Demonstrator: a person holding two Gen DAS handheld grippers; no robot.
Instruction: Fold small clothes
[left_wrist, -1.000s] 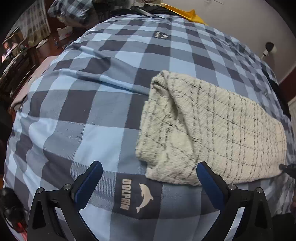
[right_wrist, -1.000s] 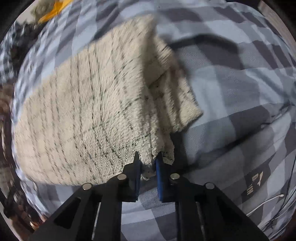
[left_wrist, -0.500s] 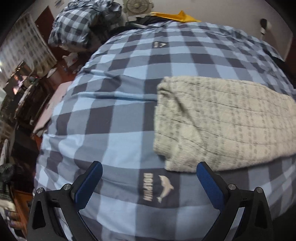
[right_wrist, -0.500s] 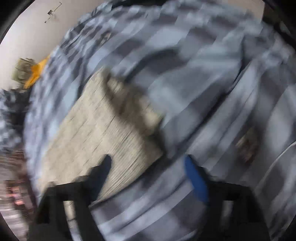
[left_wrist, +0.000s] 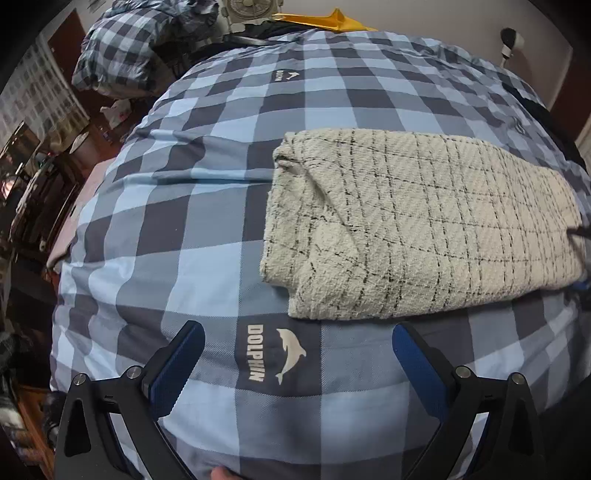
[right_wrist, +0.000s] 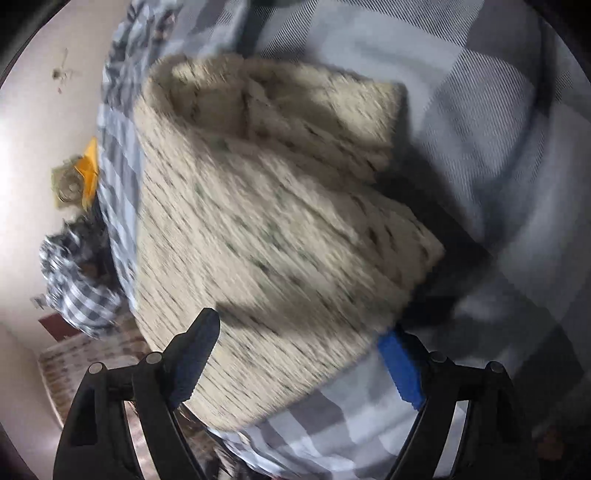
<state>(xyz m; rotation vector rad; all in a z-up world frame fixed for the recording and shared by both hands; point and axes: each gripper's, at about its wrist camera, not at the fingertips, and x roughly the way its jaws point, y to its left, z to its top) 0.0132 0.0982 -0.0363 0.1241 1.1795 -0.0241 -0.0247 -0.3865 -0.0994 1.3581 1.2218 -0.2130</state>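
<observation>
A cream knitted garment with thin black checks (left_wrist: 417, 229) lies folded in a long rectangle on the blue checked bedspread (left_wrist: 184, 221). My left gripper (left_wrist: 296, 328) hovers open just in front of its near edge, over the dolphin logo, with nothing between its fingers. In the blurred right wrist view the same garment (right_wrist: 266, 229) fills the middle. My right gripper (right_wrist: 298, 325) stands wide with its jaws closing a little. The garment's end lies between them, and the pads do not press on it. The right gripper's tip shows at the garment's right end (left_wrist: 580, 232).
A bundle of checked bedding (left_wrist: 136, 48), a fan (left_wrist: 251, 11) and a yellow object (left_wrist: 332, 22) sit beyond the bed's far edge. Dark furniture (left_wrist: 37, 184) stands past the left edge. A white device (left_wrist: 511, 38) hangs on the far wall.
My right gripper let go of the garment's corner, opened wide and rolled. The left gripper's view shifted back and rolled, showing more of the room. The garment lies where it was.
</observation>
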